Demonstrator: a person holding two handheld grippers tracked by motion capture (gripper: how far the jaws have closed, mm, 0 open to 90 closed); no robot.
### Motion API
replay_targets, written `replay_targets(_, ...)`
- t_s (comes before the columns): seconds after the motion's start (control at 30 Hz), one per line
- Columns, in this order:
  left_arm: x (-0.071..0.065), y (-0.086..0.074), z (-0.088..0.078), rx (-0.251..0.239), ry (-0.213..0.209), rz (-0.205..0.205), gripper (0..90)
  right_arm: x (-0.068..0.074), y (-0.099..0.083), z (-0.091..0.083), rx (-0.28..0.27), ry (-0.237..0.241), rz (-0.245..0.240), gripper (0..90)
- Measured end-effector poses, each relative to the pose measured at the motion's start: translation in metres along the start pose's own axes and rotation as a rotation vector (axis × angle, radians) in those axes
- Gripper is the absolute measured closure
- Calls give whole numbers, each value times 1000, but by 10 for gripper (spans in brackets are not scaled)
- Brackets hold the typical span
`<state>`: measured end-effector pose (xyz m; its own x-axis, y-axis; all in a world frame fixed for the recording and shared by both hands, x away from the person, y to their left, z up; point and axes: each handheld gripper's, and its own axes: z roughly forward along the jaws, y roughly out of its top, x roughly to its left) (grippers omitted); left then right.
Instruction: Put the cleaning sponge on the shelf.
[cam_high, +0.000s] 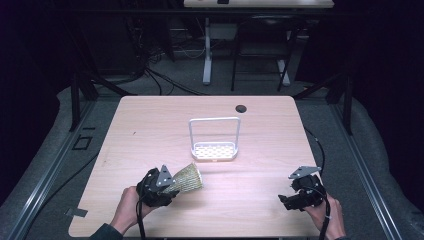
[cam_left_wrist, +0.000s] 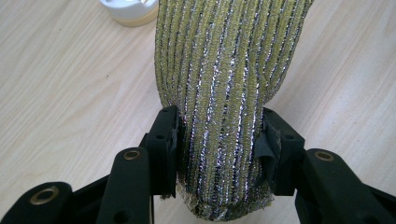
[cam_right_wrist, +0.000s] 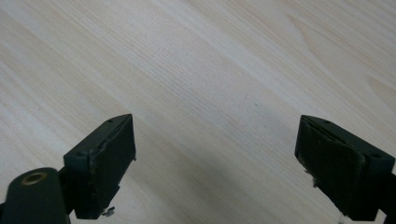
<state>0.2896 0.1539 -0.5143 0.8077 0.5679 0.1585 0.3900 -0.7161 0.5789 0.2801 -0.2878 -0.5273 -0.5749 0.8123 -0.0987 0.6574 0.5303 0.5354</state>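
Bare table (cam_high: 260, 135) right of and behind white rack (cam_high: 214, 145); left of rack, open too; rack standing mid-table.

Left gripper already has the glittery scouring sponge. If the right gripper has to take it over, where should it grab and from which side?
Judging by its pose, grip the wide free end of the scouring sponge, which sticks out toward the white rack. The left gripper clamps the narrow end, so that end is taken. Bring the open right gripper in from the table's right, jaws across the ribbed sides, which look soft enough to squeeze.
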Motion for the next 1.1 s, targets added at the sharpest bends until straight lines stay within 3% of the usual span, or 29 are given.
replay_targets(1.1,1,42,19,-39,23,15,536,1,1,0,2,3,-7,110)
